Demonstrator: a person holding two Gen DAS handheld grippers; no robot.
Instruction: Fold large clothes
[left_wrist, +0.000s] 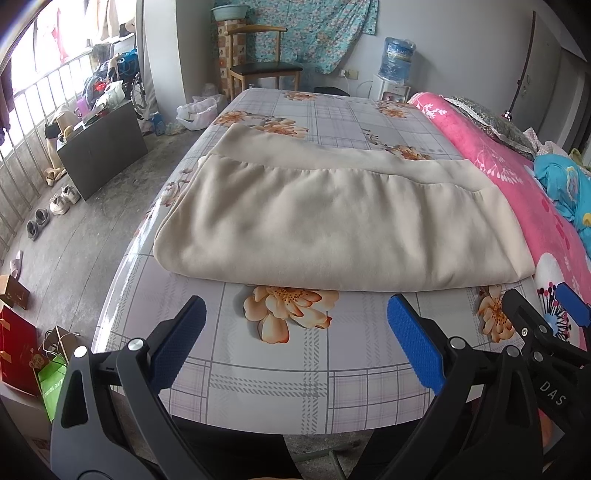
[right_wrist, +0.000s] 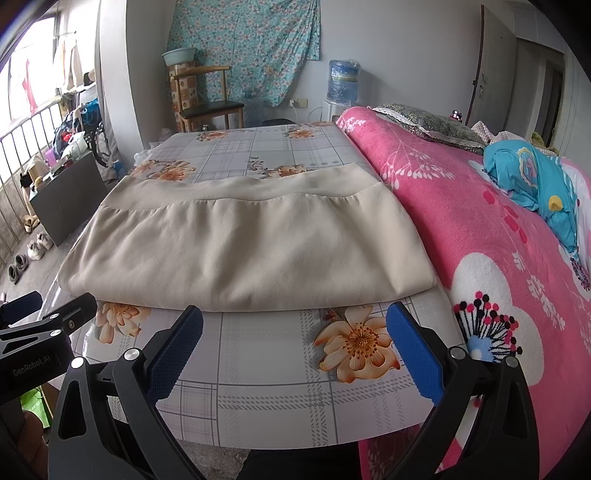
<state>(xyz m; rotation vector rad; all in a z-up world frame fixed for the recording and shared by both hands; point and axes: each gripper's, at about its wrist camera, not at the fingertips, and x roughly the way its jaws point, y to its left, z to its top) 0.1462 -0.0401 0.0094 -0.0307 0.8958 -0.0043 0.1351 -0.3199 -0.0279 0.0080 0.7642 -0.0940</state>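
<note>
Folded garment (left_wrist: 332, 225) on the table (left_wrist: 280, 373), both grippers wide open, empty.
Left gripper (left_wrist: 295, 317) reads "GenRobot.AI"; right gripper (right_wrist: 293, 325) "DAS".

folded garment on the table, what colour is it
Plain beige folded garment, no print; clearest in the right wrist view.

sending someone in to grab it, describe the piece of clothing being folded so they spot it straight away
Find the table covered in a grey checked cloth with orange flowers, beside the pink blanket. On it lies the beige garment, folded into a wide flat rectangle. It is the only plain, unpatterned fabric there.
</note>
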